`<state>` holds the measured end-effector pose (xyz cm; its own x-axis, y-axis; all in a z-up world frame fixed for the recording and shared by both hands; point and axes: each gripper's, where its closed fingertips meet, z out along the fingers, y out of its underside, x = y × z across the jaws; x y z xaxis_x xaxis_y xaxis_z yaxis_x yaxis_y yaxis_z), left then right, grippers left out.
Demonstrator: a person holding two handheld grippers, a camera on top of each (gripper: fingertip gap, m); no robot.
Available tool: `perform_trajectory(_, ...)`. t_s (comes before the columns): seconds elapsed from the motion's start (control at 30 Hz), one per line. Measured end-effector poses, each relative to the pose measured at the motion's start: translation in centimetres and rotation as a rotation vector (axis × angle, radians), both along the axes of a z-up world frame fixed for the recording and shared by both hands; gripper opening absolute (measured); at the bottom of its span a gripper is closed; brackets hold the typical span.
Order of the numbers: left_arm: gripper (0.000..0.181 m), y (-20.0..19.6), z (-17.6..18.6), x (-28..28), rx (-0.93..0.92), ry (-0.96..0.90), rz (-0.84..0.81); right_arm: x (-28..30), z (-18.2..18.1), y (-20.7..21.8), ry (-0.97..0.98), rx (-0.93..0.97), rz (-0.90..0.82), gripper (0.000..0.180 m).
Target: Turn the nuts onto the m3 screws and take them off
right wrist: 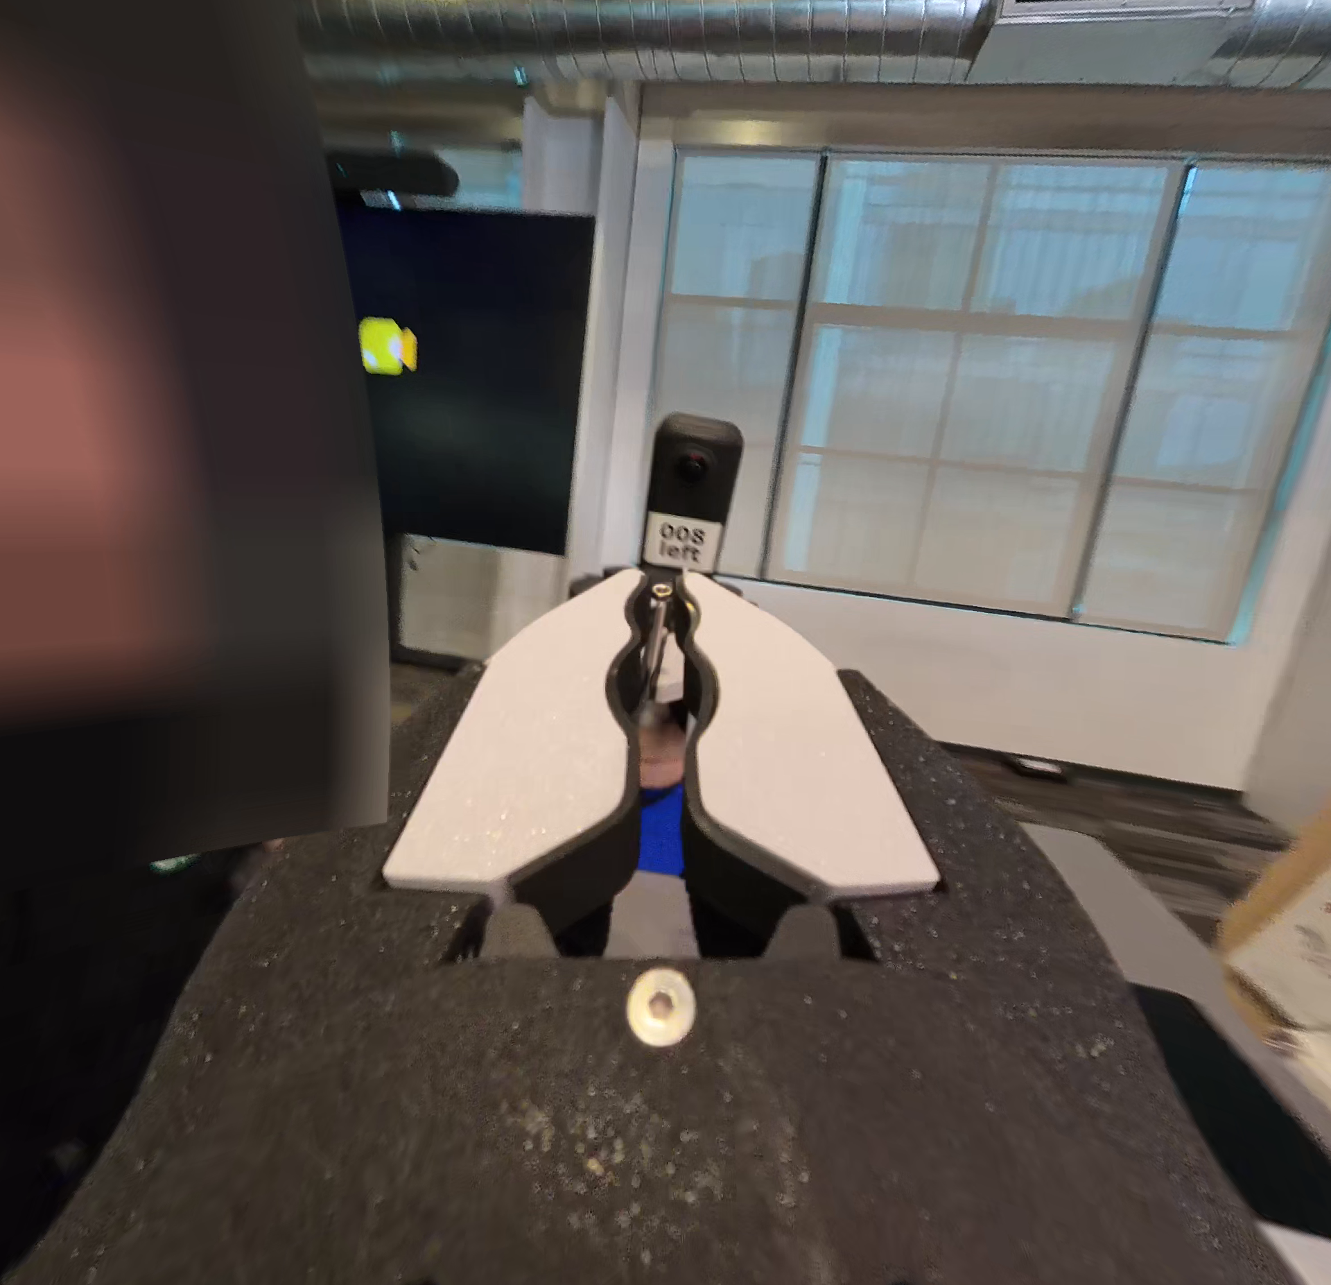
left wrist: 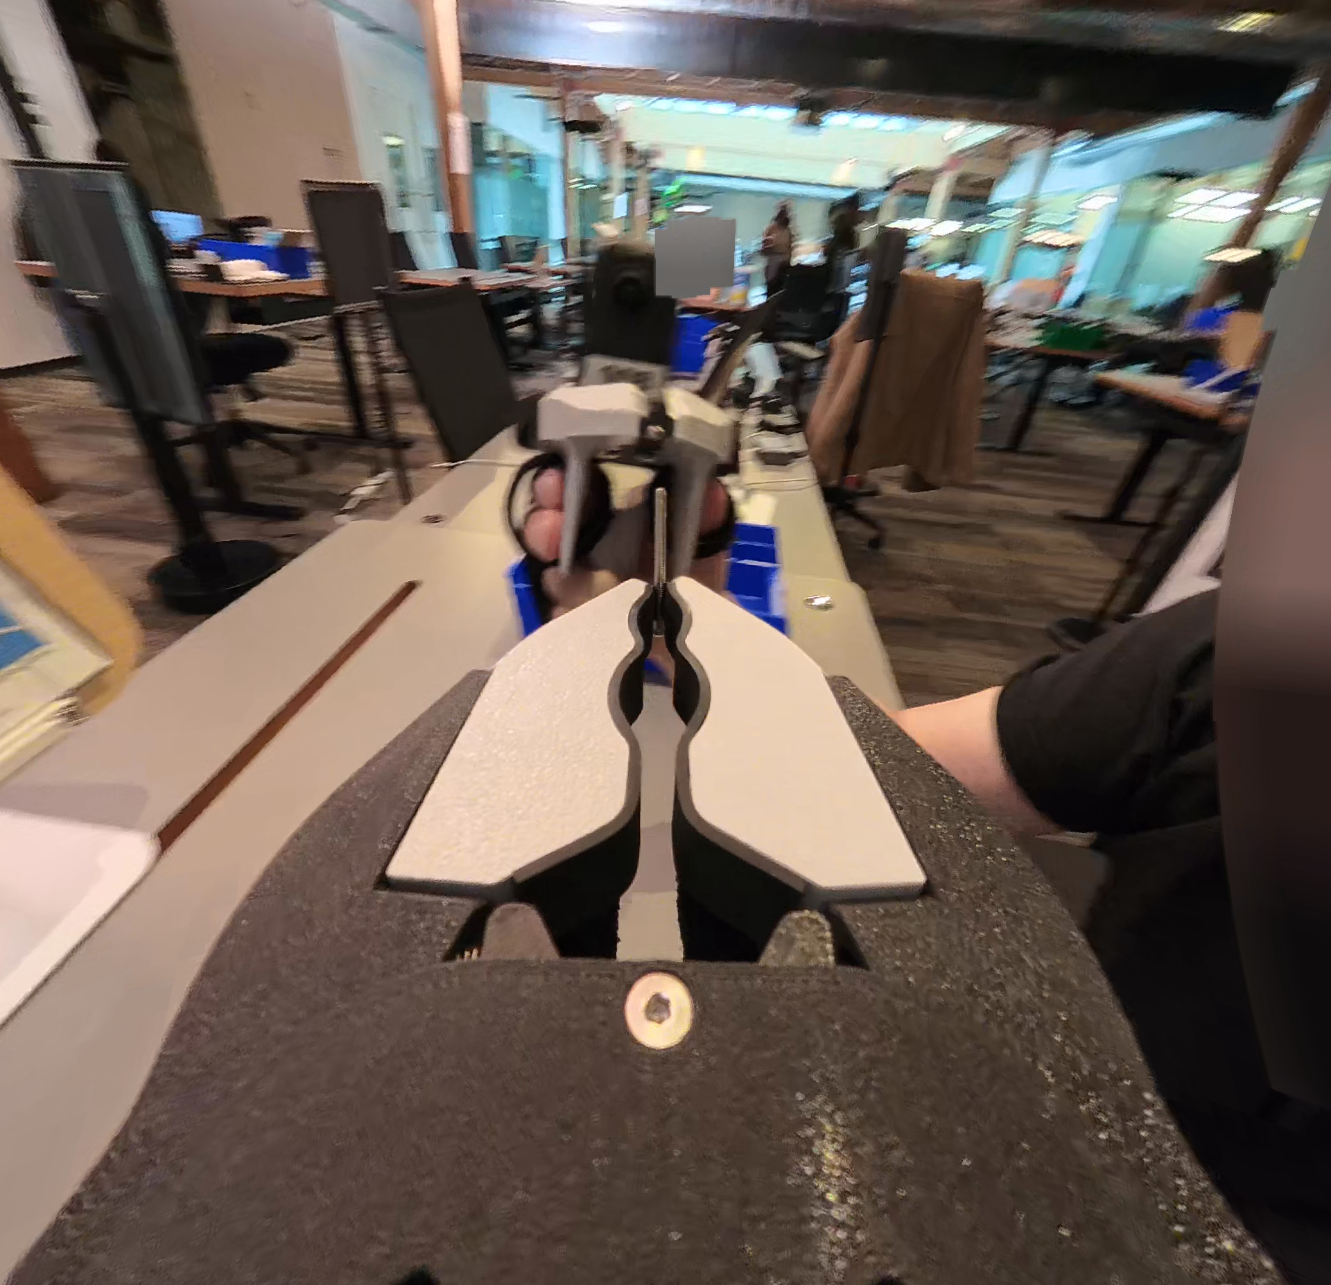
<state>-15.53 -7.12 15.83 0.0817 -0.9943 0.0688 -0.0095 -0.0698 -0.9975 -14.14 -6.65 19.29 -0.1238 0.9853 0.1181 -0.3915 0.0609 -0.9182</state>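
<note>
Above the grey worktop [left wrist: 302, 659], left tongs [left wrist: 657, 605] pinched the screw [left wrist: 659, 537], its length pointing straight into the right tongs [right wrist: 661, 595], pressed on its tip.

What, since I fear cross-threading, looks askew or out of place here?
Nothing is spilled or visibly damaged. One oddity: in the right wrist view the screw slants back under the tips of the right hand-held gripper, off its finger line, while the left hand-held gripper pinches it. Blur hides the threads.

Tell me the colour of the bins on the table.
Blue bins, best seen in the left wrist view.
</note>
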Motion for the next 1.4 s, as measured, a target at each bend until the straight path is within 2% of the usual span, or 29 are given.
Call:
perform_trajectory(0.03,0.002,0.4,0.0,-0.3,0.014,0.006,0.033,0.0,-0.3,0.0,-0.022,0.054,-0.05,0.005)
perform_trajectory(0.1,0.002,1.1,0.1,-1.0,0.04,0.015,0.086,-0.1,-1.1,-0.4,-0.081,0.176,-0.127,0.006)
perform_trajectory(0.27,0.002,1.1,0.9,-2.1,0.068,-0.002,0.122,-0.1,-1.9,-2.8,-0.159,0.403,-0.19,0.005)
perform_trajectory(0.43,0.002,0.6,1.5,-2.8,0.099,-0.012,0.134,-0.1,-2.2,-4.2,-0.214,0.49,-0.218,0.005)
perform_trajectory(0.6,0.002,0.2,1.8,-2.9,0.094,-0.027,0.115,0.8,-2.5,-3.5,-0.337,0.479,-0.312,0.005)
perform_trajectory(0.73,0.002,-0.1,1.6,-2.5,0.078,-0.026,0.083,4.9,-3.4,-2.6,-0.506,0.378,-0.422,0.005)
perform_trajectory(0.83,0.002,-0.4,1.5,-2.0,0.071,-0.024,0.058,11.4,-5.8,-1.7,-0.687,0.259,-0.583,0.005)
perform_trajectory(0.97,0.002,-0.8,1.0,-1.2,0.068,-0.007,0.03,23.4,-11.5,-1.3,-0.951,-0.016,-0.822,0.005)
perform_trajectory(1.03,0.002,-0.9,0.9,-0.8,0.066,0.0,0.024,29.0,-15.3,-2.1,-1.063,-0.184,-0.879,0.005)
perform_trajectory(1.2,0.002,-1.0,0.1,0.3,0.052,0.03,0.008,36.6,-24.3,-4.6,-1.263,-0.513,-0.859,0.006)
perform_trajectory(1.3,0.002,-1.6,-0.3,1.1,0.05,0.047,-0.021,38.0,-28.4,-5.1,-1.393,-0.594,-0.797,0.006)
perform_trajectory(1.4,0.002,-2.0,-0.4,1.5,0.06,0.061,-0.027,38.5,-31.0,-5.0,-1.477,-0.631,-0.743,0.006)
